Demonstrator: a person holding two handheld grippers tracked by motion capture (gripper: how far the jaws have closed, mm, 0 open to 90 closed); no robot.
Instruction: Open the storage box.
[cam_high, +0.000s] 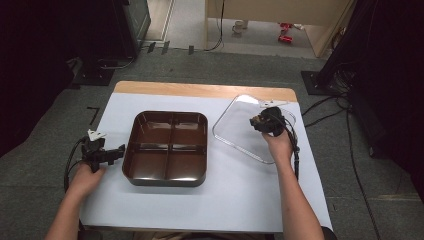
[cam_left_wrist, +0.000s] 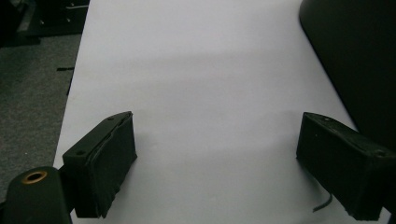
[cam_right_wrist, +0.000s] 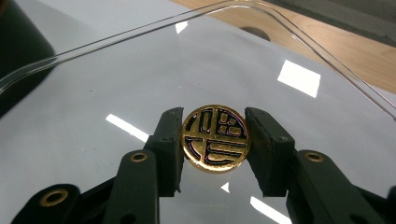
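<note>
A clear plastic lid (cam_high: 240, 131) sits to the right of a dark brown tray (cam_high: 128, 156) that has four compartments. At the lid's middle is a round gold knob (cam_right_wrist: 215, 140) with a dark pattern. My right gripper (cam_right_wrist: 214, 114) is shut on this knob, one jaw pressing on each side. In the high view, the right gripper (cam_high: 265, 121) sits over the lid's far right part. My left gripper (cam_high: 120, 150) rests just left of the tray, pointing at its wall. It stands open (cam_left_wrist: 217, 116) over bare white surface, with the tray's dark side (cam_left_wrist: 355, 56) at the right.
A white sheet (cam_high: 200, 200) covers the table, and a wooden strip (cam_high: 200, 90) runs along its far edge. Grey carpet surrounds the table. Dark stands and cables (cam_high: 330, 107) lie on the floor to the right and the far left.
</note>
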